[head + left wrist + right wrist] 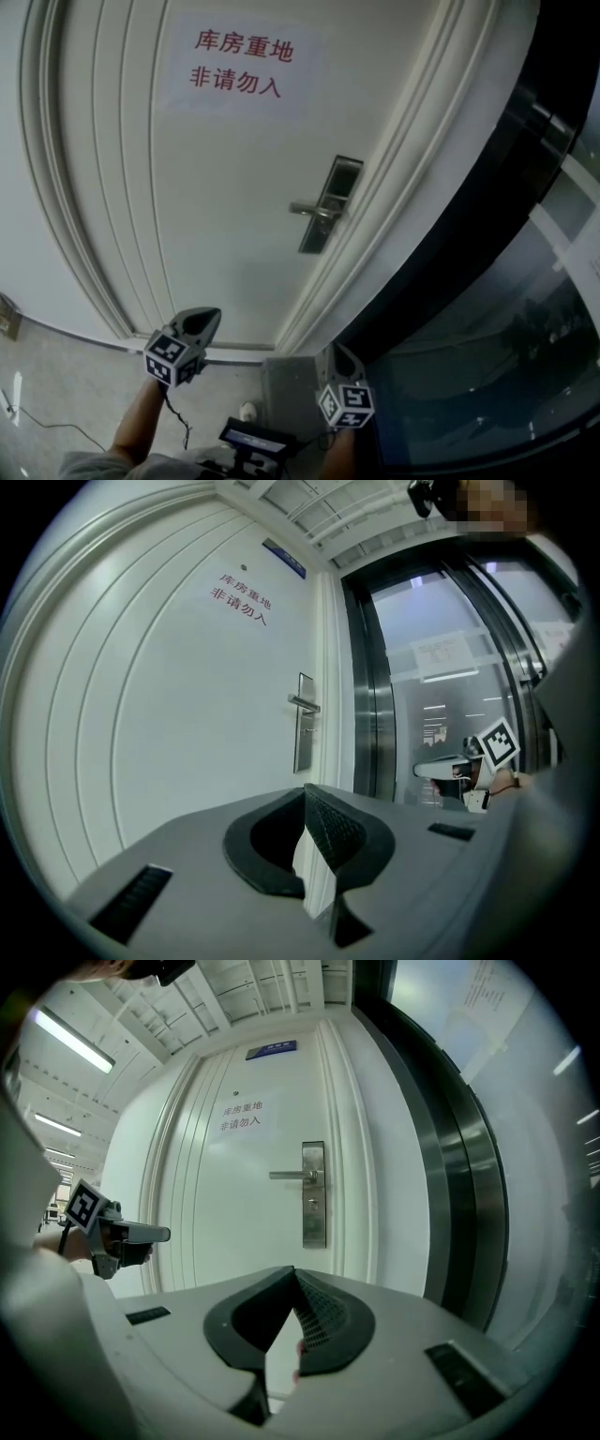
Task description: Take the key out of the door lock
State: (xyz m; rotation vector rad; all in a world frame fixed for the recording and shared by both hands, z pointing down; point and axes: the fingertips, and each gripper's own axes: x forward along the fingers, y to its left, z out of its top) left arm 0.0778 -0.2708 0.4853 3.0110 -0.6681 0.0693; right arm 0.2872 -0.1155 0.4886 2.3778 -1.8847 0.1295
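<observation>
You hold both hand-held grippers out in front of you, pointing about level at the white door (234, 187) and well apart from it. Your left hand-held gripper (208, 319) sits low in the head view, with your left forearm (141, 422) rising to it from the bottom edge. Its jaws are closed tip to tip with nothing between them. Your right hand-held gripper (336, 352) is beside it, to the right, below the door frame. Its jaws are closed too. A small pinkish speck shows in the gap under the tips, and you cannot tell what it is.

The lock plate (313, 1194) is on the door's right side, with the lever handle (291, 1175) sticking out to the left. In the right gripper view there is a small dark spot on the plate below the handle. It is too small to tell whether it is the key. A sign (242, 64) with red characters is stuck above the lock.
</observation>
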